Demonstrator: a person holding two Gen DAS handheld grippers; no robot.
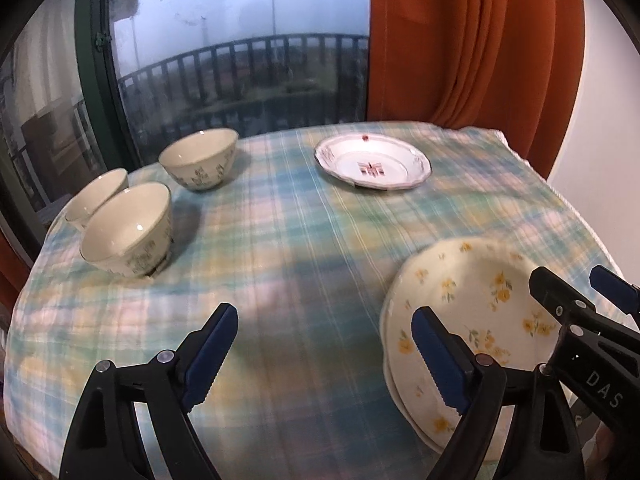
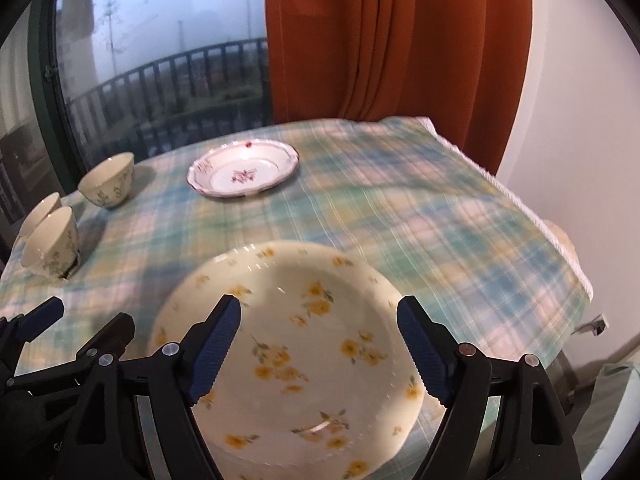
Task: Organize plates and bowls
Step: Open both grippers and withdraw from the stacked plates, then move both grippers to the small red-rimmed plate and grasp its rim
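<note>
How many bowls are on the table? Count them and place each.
3. One bowl stands toward the window; a nearer bowl sits at the left edge, touching another bowl partly hidden behind it.

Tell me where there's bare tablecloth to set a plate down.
The widest free patch is mid-table, between the three bowls on the left, the red-patterned plate at the back and the yellow-flowered plates near the front. The far right corner by the orange curtain is also bare. It's crowded around the bowls.
</note>
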